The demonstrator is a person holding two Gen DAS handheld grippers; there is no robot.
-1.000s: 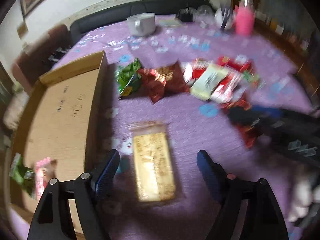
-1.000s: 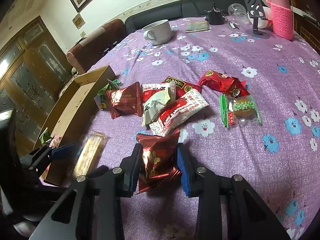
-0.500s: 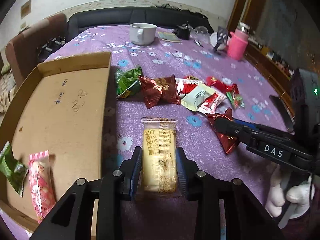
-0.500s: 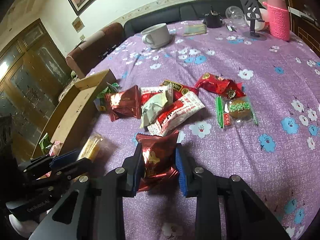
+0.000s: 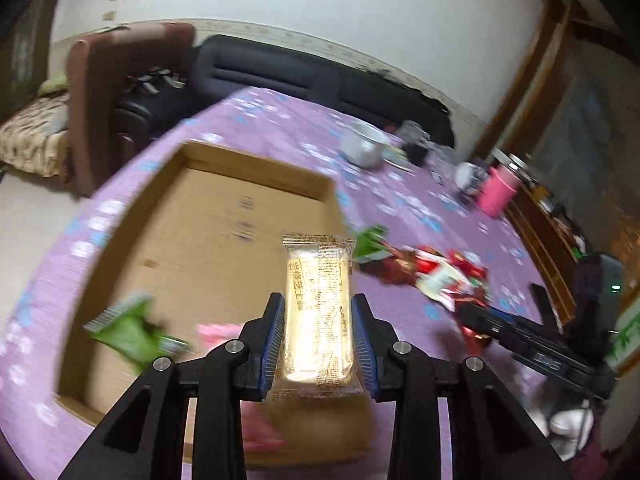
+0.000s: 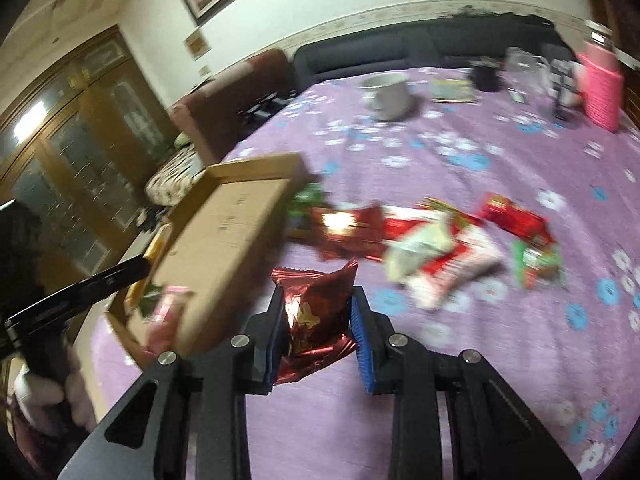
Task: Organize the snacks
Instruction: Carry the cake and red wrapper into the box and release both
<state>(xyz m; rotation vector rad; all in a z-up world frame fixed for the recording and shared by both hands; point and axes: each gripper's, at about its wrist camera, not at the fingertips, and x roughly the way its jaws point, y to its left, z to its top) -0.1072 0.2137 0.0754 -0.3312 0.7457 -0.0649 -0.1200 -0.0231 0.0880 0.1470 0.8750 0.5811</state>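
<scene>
My left gripper point(image 5: 319, 338) has its jaws clamped on the yellow cake bar point(image 5: 318, 312), held above the cardboard box point(image 5: 224, 240); inside lie a green packet point(image 5: 128, 330) and a pink packet point(image 5: 218, 334). My right gripper point(image 6: 318, 336) grips the dark red packet point(image 6: 316, 314). Beyond, the snack pile point(image 6: 432, 240) sits on the table point(image 6: 460, 380).

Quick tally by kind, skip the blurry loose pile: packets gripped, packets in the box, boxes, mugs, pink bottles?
Gripped packets: 2 (yellow packet in left hand-held gripper, dark red packet in right hand-held gripper)
Packets in cardboard box: 2 (green packet, pink packet)
Cardboard box: 1
Mug: 1
Pink bottle: 1
Total: 7
</scene>
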